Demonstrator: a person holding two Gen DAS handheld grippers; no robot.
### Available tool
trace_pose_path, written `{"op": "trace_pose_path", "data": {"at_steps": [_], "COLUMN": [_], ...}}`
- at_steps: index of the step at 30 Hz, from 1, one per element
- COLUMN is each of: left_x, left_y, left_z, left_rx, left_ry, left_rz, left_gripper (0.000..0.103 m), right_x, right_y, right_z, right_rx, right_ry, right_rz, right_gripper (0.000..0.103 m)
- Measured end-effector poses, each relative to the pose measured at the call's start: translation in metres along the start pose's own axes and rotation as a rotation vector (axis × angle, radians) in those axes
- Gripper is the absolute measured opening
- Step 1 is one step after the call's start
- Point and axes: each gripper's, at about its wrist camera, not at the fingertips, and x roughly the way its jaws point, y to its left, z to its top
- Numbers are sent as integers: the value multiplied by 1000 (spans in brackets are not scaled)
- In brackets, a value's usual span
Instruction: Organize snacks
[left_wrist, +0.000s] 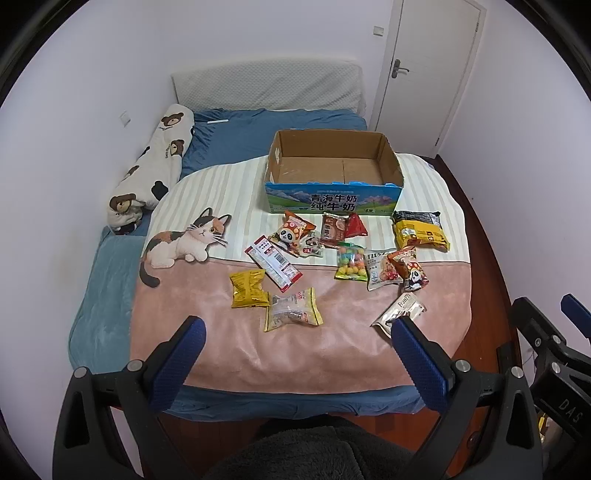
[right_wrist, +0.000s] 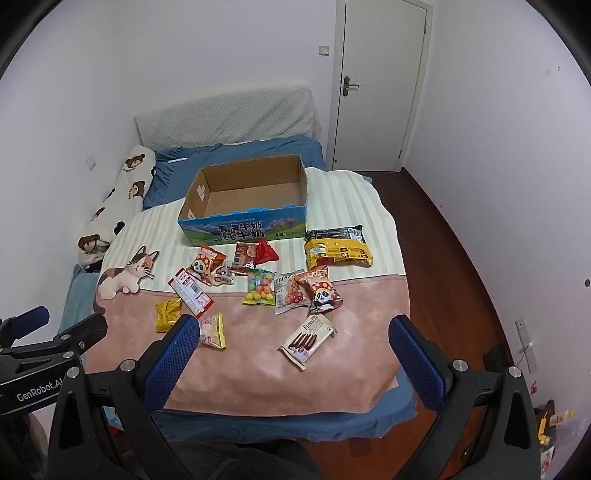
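Note:
An empty open cardboard box (left_wrist: 334, 168) (right_wrist: 246, 201) with a blue printed front stands on the bed's cat blanket. Several snack packets lie in front of it: a yellow pouch (left_wrist: 249, 288), a clear yellow-edged packet (left_wrist: 293, 309) (right_wrist: 211, 330), a red-white bar (left_wrist: 273, 263), a candy-ball bag (left_wrist: 351, 262) (right_wrist: 259, 288), a Franzzi wafer pack (left_wrist: 399, 314) (right_wrist: 307, 339), and a big yellow-black bag (left_wrist: 419, 230) (right_wrist: 337, 246). My left gripper (left_wrist: 297, 334) and my right gripper (right_wrist: 295, 332) are both open and empty, held above the bed's near edge.
A bear-print bolster (left_wrist: 155, 166) lies along the left wall. A white door (right_wrist: 380, 85) is at the back right. Wood floor (right_wrist: 454, 266) runs right of the bed. The other gripper shows at each view's side, as in the left wrist view (left_wrist: 550, 350).

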Motion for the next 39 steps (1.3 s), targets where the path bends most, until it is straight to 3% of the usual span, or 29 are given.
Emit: {"op": "trace_pose_path", "data": {"at_steps": [39], "left_x": [-2], "left_y": [-2], "left_z": [1], "left_rx": [6], "left_ry": [0], "left_rz": [-21], "left_gripper": [103], "right_x": [-3], "right_y": [3], "right_z": [7], "right_rx": [4], "right_ry": [8], "right_rz": [12], "right_gripper": [103]}}
